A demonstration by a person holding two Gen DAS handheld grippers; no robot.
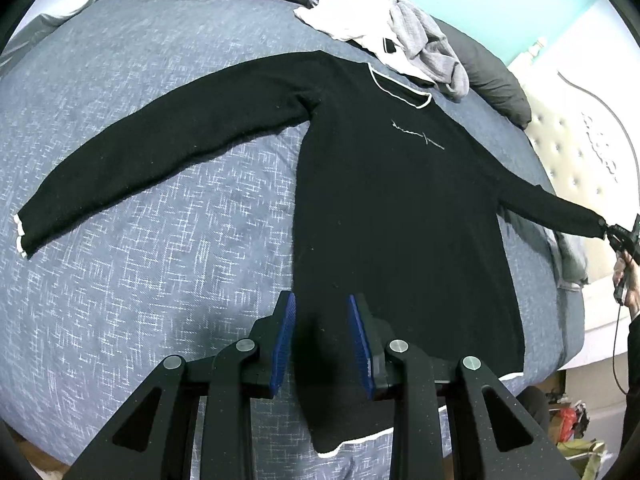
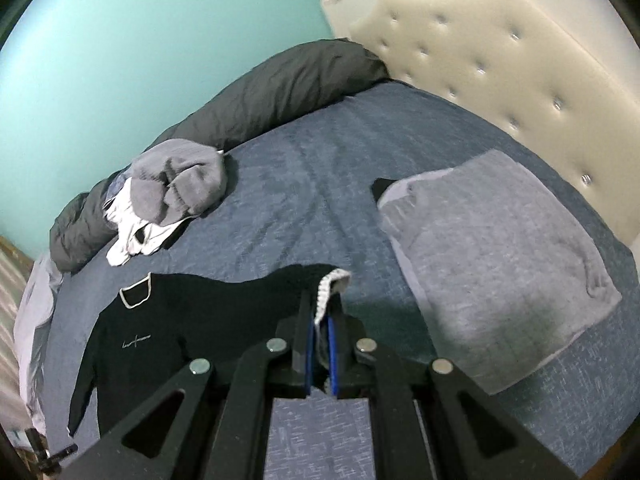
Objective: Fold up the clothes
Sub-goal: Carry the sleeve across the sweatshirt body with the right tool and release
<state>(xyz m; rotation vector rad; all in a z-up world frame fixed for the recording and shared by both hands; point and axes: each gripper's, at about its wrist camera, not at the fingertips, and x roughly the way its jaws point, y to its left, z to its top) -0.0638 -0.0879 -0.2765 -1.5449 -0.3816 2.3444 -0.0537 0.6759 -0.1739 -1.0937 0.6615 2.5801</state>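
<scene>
Black knit: one sweater point(image 1: 392, 200) lies front up on the blue bedspread point(image 1: 160, 280), with two sleeves spread outward. One cuff point(image 2: 330, 286), white-edged, is clamped between the closed pads of the right gripper point(image 2: 320, 344) and lifted off the bed. The left gripper point(image 1: 322, 344) hovers over the hem, jaws partly apart, nothing pinched between its two blue pads point(image 1: 282, 344). One folded grey garment point(image 2: 492, 252) lies near the headboard point(image 2: 500, 68). One loose pile of clothes point(image 2: 168, 196) rests against the dark duvet point(image 2: 260, 92).
</scene>
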